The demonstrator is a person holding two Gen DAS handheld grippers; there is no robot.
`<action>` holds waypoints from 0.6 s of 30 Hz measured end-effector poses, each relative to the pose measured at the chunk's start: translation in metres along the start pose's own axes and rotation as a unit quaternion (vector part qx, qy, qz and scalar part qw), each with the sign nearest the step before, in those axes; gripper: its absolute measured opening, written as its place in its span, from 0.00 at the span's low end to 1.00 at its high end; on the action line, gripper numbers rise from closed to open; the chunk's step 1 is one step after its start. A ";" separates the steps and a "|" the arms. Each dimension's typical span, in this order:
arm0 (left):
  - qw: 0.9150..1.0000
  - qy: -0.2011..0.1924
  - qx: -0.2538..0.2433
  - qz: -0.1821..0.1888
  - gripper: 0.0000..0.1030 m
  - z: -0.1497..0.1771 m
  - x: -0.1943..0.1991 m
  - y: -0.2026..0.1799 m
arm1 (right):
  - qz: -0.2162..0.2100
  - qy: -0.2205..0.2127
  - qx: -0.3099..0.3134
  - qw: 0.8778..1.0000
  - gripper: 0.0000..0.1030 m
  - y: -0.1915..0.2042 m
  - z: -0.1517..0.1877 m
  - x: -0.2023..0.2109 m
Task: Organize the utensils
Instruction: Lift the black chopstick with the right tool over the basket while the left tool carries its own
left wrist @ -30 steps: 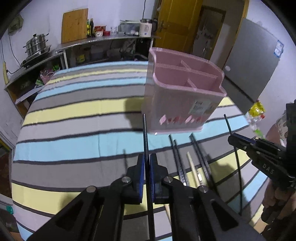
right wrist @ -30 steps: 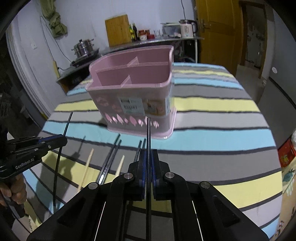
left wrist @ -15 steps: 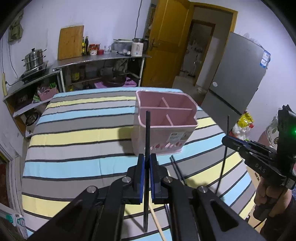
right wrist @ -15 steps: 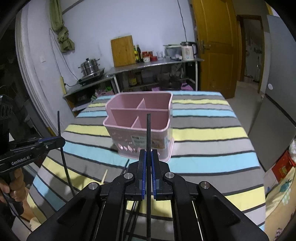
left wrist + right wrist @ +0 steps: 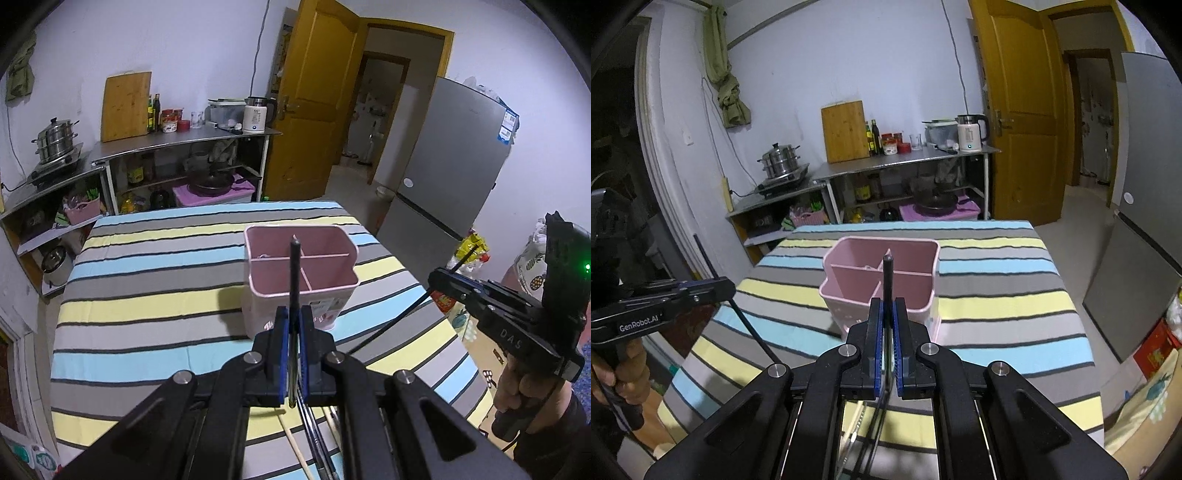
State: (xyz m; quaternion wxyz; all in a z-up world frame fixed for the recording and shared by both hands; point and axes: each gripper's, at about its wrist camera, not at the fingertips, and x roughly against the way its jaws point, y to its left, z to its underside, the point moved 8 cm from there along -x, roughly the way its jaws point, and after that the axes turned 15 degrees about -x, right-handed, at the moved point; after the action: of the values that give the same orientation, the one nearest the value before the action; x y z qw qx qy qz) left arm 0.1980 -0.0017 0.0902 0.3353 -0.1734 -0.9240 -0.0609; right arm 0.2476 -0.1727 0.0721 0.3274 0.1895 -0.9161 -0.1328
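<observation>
Kitchen room, striped cloth table. My left gripper is clamped on a thin black chopstick; my right gripper is clamped on another black chopstick. Both are in the air short of the pink plastic divided utensil holder, mid-table. Risk: sticks pivot in the pads, hit the rim, tip the holder. Spare chopsticks lie below.
</observation>
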 end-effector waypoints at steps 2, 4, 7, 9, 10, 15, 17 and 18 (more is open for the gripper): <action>1.000 0.001 0.000 0.004 0.06 -0.007 -0.002 0.001 | -0.002 -0.002 0.003 1.000 0.05 0.005 -0.003 0.001; 1.000 0.001 0.002 0.008 0.06 -0.014 -0.004 0.003 | -0.007 -0.006 0.006 1.000 0.05 0.011 -0.010 0.001; 1.000 -0.004 0.008 0.017 0.06 -0.028 -0.004 0.006 | -0.013 -0.017 0.006 1.000 0.05 0.018 -0.023 0.003; 1.000 -0.010 0.010 0.019 0.06 -0.039 -0.002 0.009 | -0.019 -0.028 0.002 0.999 0.05 0.022 -0.034 0.004; 1.000 -0.016 0.008 0.019 0.06 -0.047 0.000 0.011 | -0.021 -0.033 0.001 0.999 0.05 0.025 -0.040 0.004; 0.999 -0.044 0.008 0.011 0.06 -0.079 0.009 0.021 | -0.029 -0.067 -0.010 0.997 0.05 0.034 -0.071 0.005; 0.999 -0.052 0.010 0.007 0.06 -0.089 0.010 0.025 | -0.032 -0.075 -0.018 0.997 0.05 0.036 -0.079 0.004; 0.998 -0.056 0.012 0.006 0.06 -0.094 0.010 0.028 | -0.033 -0.080 -0.022 0.996 0.05 0.037 -0.084 0.002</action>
State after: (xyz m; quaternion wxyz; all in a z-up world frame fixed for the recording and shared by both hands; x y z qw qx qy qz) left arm 0.2572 0.0055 0.1680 0.2854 -0.1778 -0.9410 -0.0376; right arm 0.2912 -0.1506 0.1498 0.2529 0.2014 -0.9293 -0.1785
